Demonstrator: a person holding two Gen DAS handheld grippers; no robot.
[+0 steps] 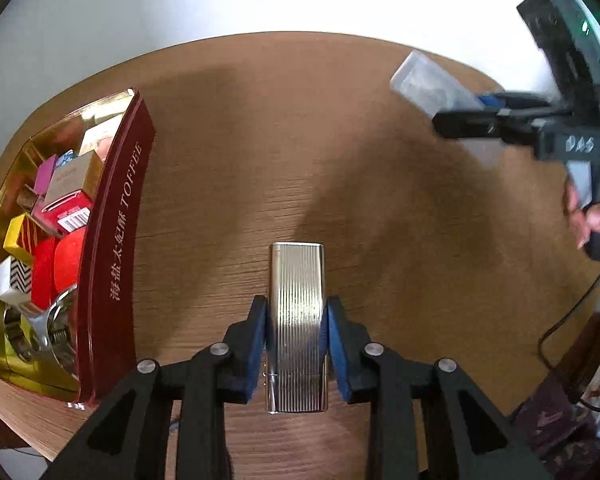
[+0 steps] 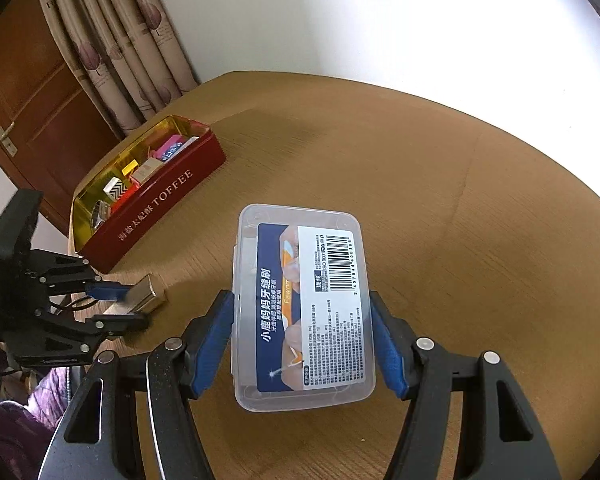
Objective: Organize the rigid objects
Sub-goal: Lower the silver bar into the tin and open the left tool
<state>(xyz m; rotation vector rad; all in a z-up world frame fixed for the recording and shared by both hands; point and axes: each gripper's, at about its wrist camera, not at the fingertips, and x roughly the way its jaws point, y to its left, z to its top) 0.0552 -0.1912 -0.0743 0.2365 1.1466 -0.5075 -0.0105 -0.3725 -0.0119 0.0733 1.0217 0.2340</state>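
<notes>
A silver ribbed lighter [image 1: 296, 280] sits between the blue pads of my left gripper [image 1: 296, 308], which press on its two long sides. The right wrist view shows the same lighter [image 2: 148, 292] low over the table in the left gripper [image 2: 134, 306]. My right gripper [image 2: 302, 304] is shut on a clear plastic box [image 2: 304, 264] with a blue label and barcode, held lengthwise above the table. From the left wrist, that box [image 1: 424, 80] and the right gripper [image 1: 460, 110] show at the far right. An open red toffee tin [image 1: 116, 240] with several small items stands at the left.
The brown wooden table [image 1: 280, 140] is round-edged. The tin [image 2: 160, 200] sits near its left edge, close to a curtain [image 2: 112, 40] and a wooden door [image 2: 32, 92]. A hand [image 1: 596, 216] holds the right gripper's handle, and a black cable [image 1: 568, 312] hangs below it.
</notes>
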